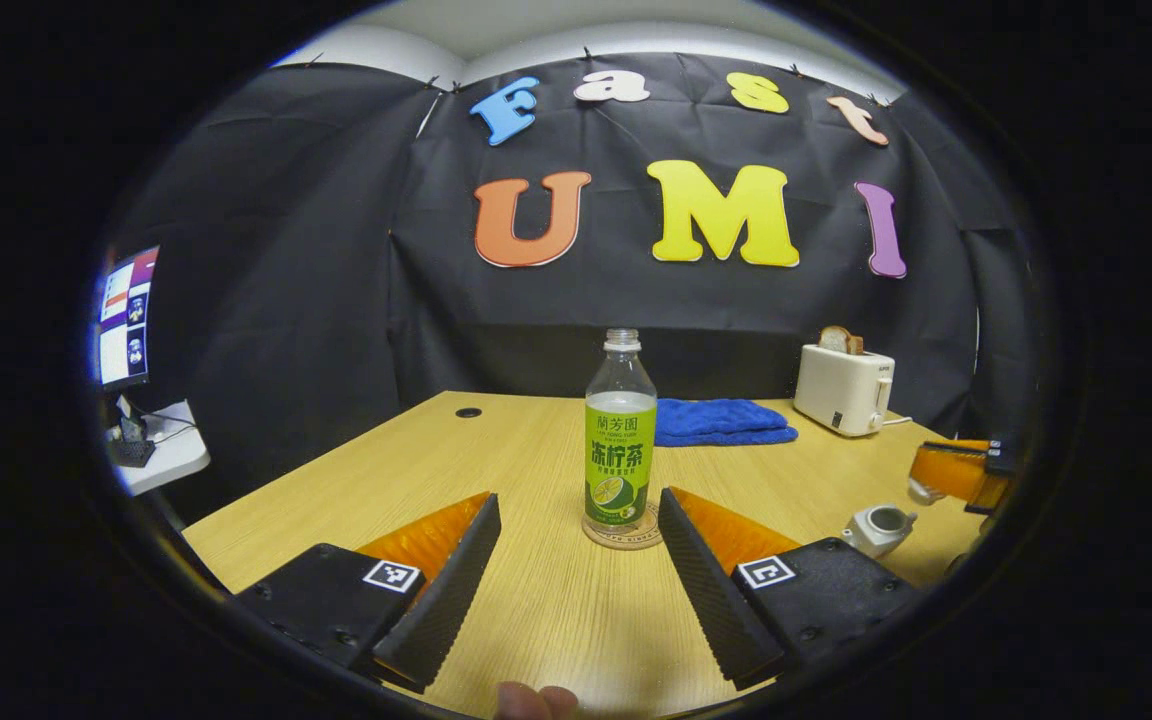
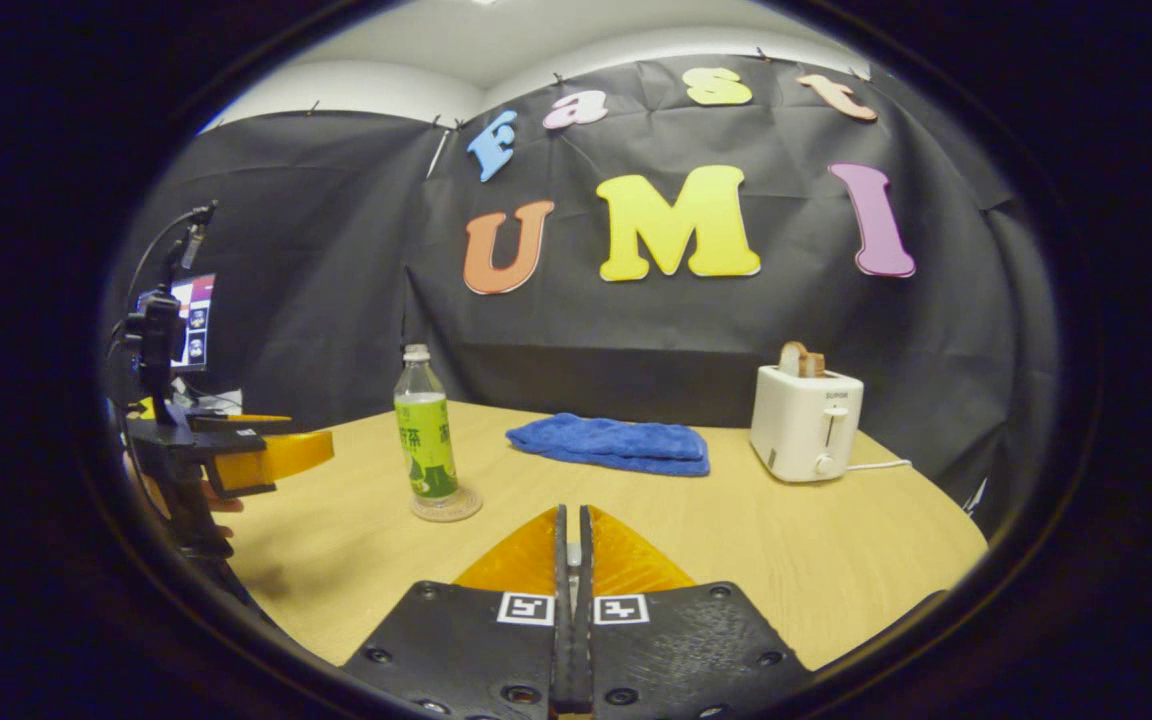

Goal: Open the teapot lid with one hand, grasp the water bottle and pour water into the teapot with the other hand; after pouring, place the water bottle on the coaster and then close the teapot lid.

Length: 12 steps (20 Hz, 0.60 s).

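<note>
Two grippers hover over the desk [image 1: 536, 620]: the left gripper [image 1: 576, 560] spread wide, apart from the water bottle [image 1: 620, 440] upright on its coaster [image 1: 621, 537] mid-desk. The right gripper [image 2: 572, 560] is clenched on something small I cannot identify. Near the desk's right edge sits the open teapot [image 1: 879, 528].
</note>
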### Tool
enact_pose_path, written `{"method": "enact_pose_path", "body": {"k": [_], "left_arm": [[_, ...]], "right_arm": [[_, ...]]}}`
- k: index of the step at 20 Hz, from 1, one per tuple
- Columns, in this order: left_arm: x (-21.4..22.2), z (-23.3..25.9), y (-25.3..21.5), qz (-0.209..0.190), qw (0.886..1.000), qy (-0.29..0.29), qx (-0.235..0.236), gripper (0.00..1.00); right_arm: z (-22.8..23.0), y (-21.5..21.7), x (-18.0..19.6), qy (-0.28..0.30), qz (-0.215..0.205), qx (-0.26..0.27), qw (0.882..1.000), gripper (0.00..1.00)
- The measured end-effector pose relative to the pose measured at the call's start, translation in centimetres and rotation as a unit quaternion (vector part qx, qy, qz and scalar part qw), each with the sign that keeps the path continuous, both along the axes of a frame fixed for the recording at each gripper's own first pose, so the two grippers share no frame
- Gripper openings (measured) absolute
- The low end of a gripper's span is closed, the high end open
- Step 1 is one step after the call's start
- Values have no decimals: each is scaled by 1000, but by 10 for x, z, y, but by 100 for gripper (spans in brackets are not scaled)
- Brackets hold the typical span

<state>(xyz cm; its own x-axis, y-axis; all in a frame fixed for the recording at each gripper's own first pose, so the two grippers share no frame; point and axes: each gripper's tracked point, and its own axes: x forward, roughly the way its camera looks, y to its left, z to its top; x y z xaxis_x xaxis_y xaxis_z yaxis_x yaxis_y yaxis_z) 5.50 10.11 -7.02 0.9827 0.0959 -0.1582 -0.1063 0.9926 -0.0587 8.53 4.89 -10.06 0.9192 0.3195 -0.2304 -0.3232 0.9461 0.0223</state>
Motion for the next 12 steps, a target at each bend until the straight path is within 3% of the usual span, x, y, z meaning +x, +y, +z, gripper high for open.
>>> {"method": "enact_pose_path", "body": {"k": [5,12], "left_arm": [[-21,14,7,19,999,-25,22,99],[-23,17,6,14,999,-29,30,99]], "right_arm": [[-15,5,11,10,2,-10,1000,0],[-31,4,16,25,-3,-1,1000,0]]}}
